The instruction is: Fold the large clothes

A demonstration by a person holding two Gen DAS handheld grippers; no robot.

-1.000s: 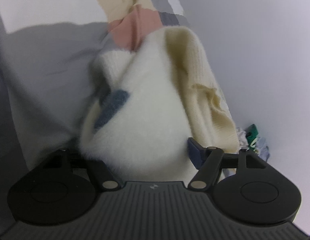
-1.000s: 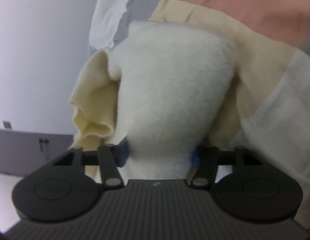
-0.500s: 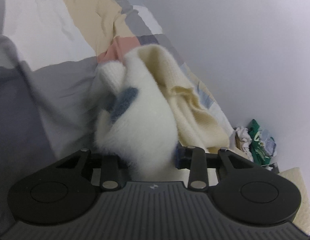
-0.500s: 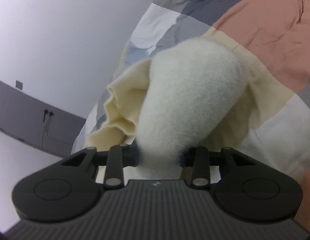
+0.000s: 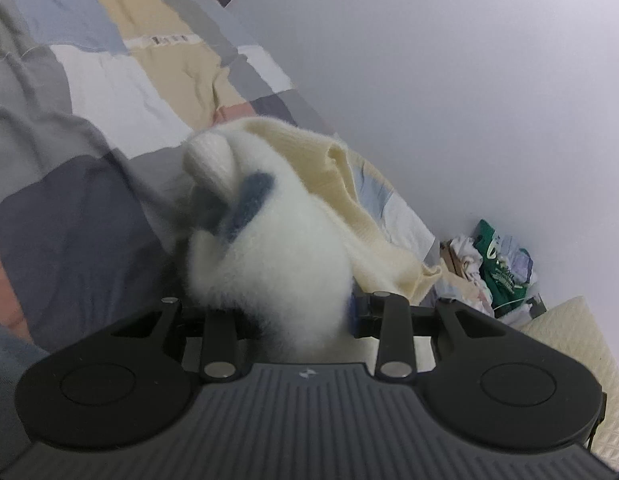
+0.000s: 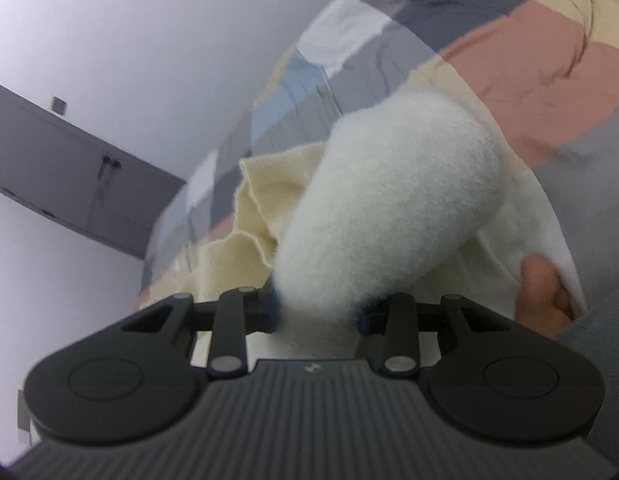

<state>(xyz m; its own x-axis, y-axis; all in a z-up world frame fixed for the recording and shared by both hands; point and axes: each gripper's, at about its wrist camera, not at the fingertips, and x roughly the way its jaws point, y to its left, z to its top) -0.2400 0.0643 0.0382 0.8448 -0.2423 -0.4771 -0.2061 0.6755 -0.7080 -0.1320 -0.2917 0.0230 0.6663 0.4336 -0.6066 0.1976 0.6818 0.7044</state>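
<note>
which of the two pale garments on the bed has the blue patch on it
The fluffy white garment, clamped in the left gripper, carries the blue patch; the ribbed cream knit beside it is plain.

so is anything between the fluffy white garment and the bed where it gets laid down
Nothing visible. Both grippers, left and right, are shut on the fluffy white garment, held above the patchwork bedspread. Only its own cream knit part hangs alongside.

Patchwork-quilted bed (image 5: 109, 92), cream knit garment (image 5: 365, 216) lying on it by the wall
</note>
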